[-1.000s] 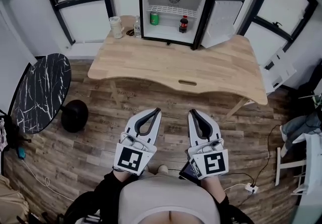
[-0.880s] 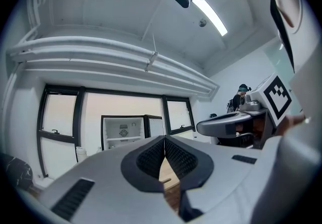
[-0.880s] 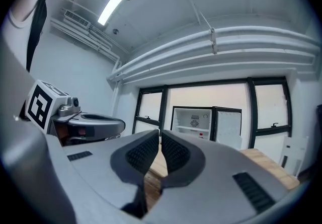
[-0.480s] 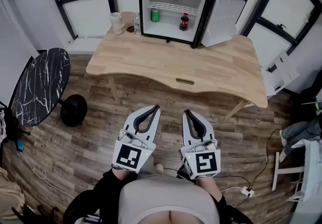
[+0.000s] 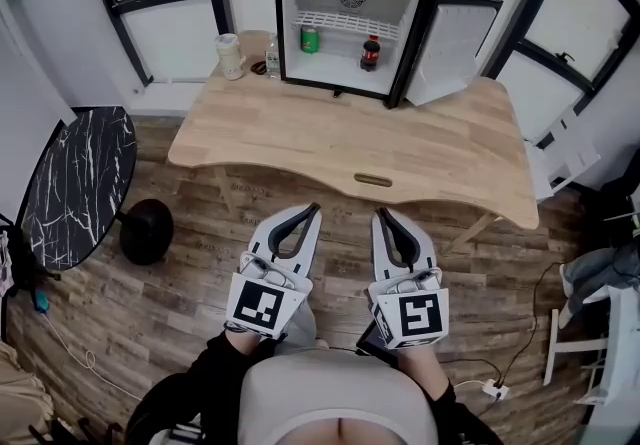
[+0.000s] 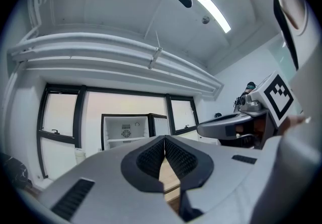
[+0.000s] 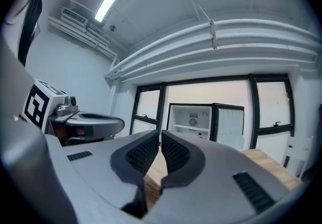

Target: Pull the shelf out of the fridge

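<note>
A small black fridge (image 5: 345, 18) stands at the back of a wooden table (image 5: 340, 138) with its door (image 5: 455, 45) swung open to the right. Inside, a white wire shelf (image 5: 352, 21) spans the upper part; below it stand a green can (image 5: 310, 38) and a dark bottle (image 5: 370, 51). My left gripper (image 5: 315, 207) and right gripper (image 5: 378, 212) are held side by side over the floor, short of the table's front edge, both shut and empty. The fridge (image 6: 126, 130) shows far ahead in the left gripper view and likewise the fridge (image 7: 196, 120) in the right gripper view.
A pale cup (image 5: 230, 55) and a small bottle (image 5: 272, 55) stand left of the fridge. A black marble round table (image 5: 75, 183) is at the left with a dark round object (image 5: 148, 230) on the floor. Dark-framed windows line the back wall. A white rack (image 5: 560, 148) is at the right.
Both grippers have moved forward toward the table's front edge, and the view has shifted with them. Their jaws stay shut.
</note>
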`<state>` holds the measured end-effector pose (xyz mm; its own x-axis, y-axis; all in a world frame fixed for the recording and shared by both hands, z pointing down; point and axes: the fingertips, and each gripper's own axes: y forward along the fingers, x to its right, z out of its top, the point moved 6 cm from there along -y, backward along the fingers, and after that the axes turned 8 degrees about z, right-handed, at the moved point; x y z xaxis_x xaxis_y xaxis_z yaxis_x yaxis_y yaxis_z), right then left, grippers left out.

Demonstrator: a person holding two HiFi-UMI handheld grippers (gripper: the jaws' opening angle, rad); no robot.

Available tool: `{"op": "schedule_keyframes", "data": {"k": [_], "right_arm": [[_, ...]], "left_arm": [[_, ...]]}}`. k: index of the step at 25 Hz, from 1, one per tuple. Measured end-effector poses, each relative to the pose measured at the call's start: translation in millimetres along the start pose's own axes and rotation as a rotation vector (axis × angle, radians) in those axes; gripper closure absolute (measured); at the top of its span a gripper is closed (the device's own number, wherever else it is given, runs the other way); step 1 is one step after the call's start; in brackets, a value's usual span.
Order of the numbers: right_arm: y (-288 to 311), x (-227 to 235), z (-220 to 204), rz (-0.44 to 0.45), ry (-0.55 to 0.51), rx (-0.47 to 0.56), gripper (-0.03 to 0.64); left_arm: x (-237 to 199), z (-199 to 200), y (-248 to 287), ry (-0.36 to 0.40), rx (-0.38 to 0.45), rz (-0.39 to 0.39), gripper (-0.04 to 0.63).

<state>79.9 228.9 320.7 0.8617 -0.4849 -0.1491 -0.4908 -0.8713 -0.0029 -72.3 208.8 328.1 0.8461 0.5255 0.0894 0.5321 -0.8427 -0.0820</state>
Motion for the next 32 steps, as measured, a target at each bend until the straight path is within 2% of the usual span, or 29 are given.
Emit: {"op": "schedule_keyframes", "data": {"k": [9, 17, 21, 27, 32], "right_arm": [[86, 32, -8, -0.020, 0.024, -0.007, 0.580], [143, 41, -5, -0.032, -0.017, 0.017, 0.580], [162, 47, -7, -0.071, -0.040, 0.017, 0.580], [183, 60, -16, -0.088, -0.008, 0.006, 0.580], [193, 67, -17, -0.085, -0.027, -0.007, 0.580]], "left_arm": [[-62, -6, 80, 0.005, 0.004, -0.033, 0.588], [-102, -12, 129, -0.007, 0.001, -0.074, 0.588], [-116, -18, 148, -0.010, -0.001, -0.093, 0.588], [-129, -25, 168, -0.009, -0.004, -0.120, 0.588], [-133, -30, 178, -0.028, -0.019, -0.109, 0.588]]}}
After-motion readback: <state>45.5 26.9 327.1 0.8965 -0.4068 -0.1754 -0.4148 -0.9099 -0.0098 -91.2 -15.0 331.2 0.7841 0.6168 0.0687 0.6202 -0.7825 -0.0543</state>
